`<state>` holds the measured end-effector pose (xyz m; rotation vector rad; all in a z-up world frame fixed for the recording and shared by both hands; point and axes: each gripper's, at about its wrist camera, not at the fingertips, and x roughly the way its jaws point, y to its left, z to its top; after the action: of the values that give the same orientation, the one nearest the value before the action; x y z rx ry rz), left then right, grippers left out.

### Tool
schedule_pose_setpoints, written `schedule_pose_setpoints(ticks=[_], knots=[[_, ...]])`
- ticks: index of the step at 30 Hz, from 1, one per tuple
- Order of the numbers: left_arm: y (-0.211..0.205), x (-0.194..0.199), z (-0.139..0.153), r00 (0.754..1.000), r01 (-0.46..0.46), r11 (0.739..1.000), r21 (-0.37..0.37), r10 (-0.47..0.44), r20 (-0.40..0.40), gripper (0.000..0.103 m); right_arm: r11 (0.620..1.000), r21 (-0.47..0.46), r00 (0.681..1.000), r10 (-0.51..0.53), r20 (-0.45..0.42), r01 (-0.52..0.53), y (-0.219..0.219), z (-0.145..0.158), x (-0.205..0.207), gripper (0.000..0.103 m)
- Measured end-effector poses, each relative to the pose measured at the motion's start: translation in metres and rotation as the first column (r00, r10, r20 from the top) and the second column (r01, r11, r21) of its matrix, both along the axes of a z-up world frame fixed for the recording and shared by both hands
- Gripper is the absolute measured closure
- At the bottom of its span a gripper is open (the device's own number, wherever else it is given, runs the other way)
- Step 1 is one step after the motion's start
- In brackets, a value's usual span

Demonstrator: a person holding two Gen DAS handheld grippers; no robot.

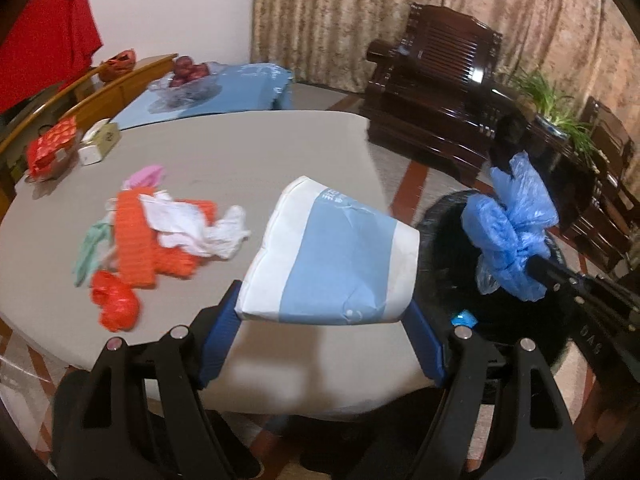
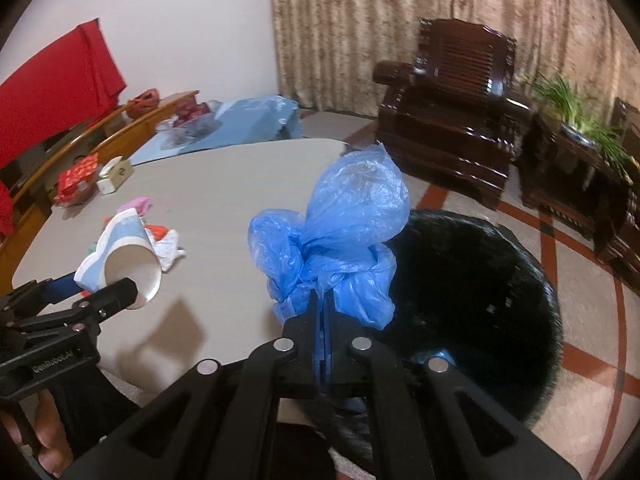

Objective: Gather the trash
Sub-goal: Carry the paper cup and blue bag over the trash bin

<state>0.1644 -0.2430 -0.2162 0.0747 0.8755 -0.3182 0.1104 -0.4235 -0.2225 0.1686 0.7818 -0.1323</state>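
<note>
Over the near edge of the round grey surface (image 1: 248,148), your left gripper (image 1: 322,318) holds a blue-and-white paper cup (image 1: 332,256) on its side, jaws spread wide and pressed on the cup's two flanks near its rim, the cup's base pointing away from you. From the right wrist view the same cup (image 2: 124,248) shows its open white mouth facing your right gripper. Your right gripper (image 2: 323,312) has its jaws pressed together on a crumpled blue plastic bag (image 2: 340,240), pinching it at its bunched lower part so the bag balloons above the fingertips. That bag hangs just beside the surface's edge, over the rim of a black bin (image 2: 480,292) that stands on the patterned floor to the right. On the surface to the left lies a heap of remaining trash: an orange ribbed wrapper (image 1: 136,244), crumpled white tissue (image 1: 196,232), a red plastic scrap (image 1: 116,304), and pink (image 1: 146,174) and pale green (image 1: 90,252) bits. Farther back sit a red packet (image 1: 52,148) and a small white box (image 1: 98,142).
</note>
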Motion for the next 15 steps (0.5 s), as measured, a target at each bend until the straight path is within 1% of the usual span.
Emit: schedule_pose_setpoints(ticks=[3, 6, 9, 15], knots=[[-0.034, -0.007, -0.002, 0.999, 0.042, 0.999, -0.003, -0.042, -0.005, 0.029, 1.000, -0.015, 1.000, -0.019, -0.013, 0.019, -0.025, -0.007, -0.009, 0.102], [-0.056, -0.010, -0.006, 0.998, 0.063, 0.998, -0.011, -0.063, -0.019, 0.029, 0.999, -0.019, 0.999, -0.042, -0.034, 0.041, -0.052, -0.016, -0.017, 0.102], [-0.085, -0.011, -0.013, 0.995, 0.089, 0.996, -0.021, -0.090, -0.048, 0.029, 0.998, -0.030, 0.997, -0.055, -0.050, 0.054, -0.072, -0.024, -0.022, 0.102], [-0.122, -0.015, -0.023, 0.992, 0.116, 0.993, -0.012, -0.117, -0.053, 0.029, 0.997, -0.013, 0.993, -0.083, -0.088, 0.082, -0.115, -0.045, -0.022, 0.102]])
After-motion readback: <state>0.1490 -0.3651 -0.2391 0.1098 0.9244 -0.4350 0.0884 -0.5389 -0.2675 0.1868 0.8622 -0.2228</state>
